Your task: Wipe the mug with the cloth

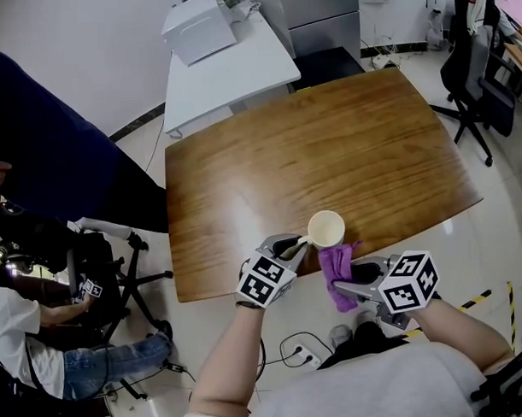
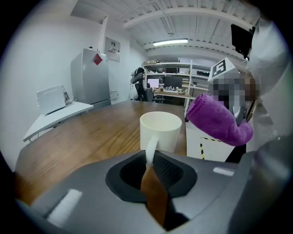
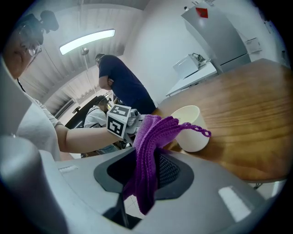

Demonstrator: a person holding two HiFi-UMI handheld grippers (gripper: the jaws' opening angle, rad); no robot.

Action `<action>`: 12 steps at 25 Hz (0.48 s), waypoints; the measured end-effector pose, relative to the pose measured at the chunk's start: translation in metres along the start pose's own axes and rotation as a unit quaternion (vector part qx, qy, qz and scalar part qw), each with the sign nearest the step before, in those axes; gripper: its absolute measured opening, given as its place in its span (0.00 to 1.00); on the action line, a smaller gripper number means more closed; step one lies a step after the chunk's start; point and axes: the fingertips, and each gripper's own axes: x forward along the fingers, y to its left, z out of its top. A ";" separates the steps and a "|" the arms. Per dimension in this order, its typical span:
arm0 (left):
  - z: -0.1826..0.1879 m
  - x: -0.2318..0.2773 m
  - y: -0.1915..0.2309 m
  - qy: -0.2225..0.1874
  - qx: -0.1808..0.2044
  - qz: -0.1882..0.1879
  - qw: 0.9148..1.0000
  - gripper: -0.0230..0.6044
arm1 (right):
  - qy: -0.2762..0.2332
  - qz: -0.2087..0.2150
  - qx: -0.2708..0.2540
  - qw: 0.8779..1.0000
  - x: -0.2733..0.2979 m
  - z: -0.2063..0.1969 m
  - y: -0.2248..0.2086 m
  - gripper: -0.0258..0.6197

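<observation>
A cream mug (image 1: pixel 327 229) stands near the front edge of the wooden table (image 1: pixel 327 150). My left gripper (image 1: pixel 295 244) is shut on the mug's handle (image 2: pixel 151 151), which sits between the jaws in the left gripper view; the mug body (image 2: pixel 160 131) rises just beyond. My right gripper (image 1: pixel 342 280) is shut on a purple cloth (image 1: pixel 337 269), which hangs from its jaws just right of the mug. In the right gripper view the cloth (image 3: pixel 151 151) drapes over the jaws and reaches toward the mug (image 3: pixel 191 127). The cloth (image 2: pixel 219 122) also shows at the right of the left gripper view.
A white side table (image 1: pixel 230 68) with a white box (image 1: pixel 199 28) stands behind the wooden table. A person in dark blue (image 1: pixel 45 151) stands at the left, another sits by a chair (image 1: pixel 101 277). Office chairs (image 1: pixel 474 76) are at the far right. Cables lie on the floor (image 1: pixel 304 351).
</observation>
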 end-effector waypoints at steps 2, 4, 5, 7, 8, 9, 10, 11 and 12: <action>0.001 0.000 -0.006 0.002 0.002 -0.004 1.000 0.11 | 0.009 0.001 -0.004 1.000 0.010 -0.002 -0.003 0.23; 0.001 0.001 -0.012 0.005 0.004 -0.005 1.000 0.11 | 0.014 0.002 -0.002 1.000 0.018 -0.004 -0.007 0.23; 0.001 0.001 -0.014 0.006 0.004 -0.006 1.000 0.11 | 0.015 0.003 -0.001 1.000 0.022 -0.006 -0.008 0.23; 0.000 0.000 -0.017 0.007 0.004 -0.007 1.000 0.11 | 0.018 0.004 0.005 1.000 0.028 -0.009 -0.012 0.23; 0.000 0.000 -0.018 0.008 0.005 -0.008 1.000 0.11 | 0.019 0.003 0.011 1.000 0.031 -0.011 -0.015 0.23; 0.000 0.000 -0.019 0.008 0.006 -0.009 1.000 0.11 | 0.019 0.001 0.020 1.000 0.034 -0.012 -0.018 0.23; 0.000 0.000 -0.020 0.009 0.007 -0.010 1.000 0.11 | 0.018 0.000 0.030 0.999 0.037 -0.014 -0.021 0.23; 0.000 -0.001 -0.021 0.009 0.010 -0.010 1.000 0.11 | 0.017 -0.002 0.043 0.999 0.040 -0.016 -0.025 0.22; 0.000 -0.001 -0.022 0.009 0.012 -0.011 1.000 0.11 | 0.016 -0.003 0.057 0.998 0.043 -0.017 -0.029 0.22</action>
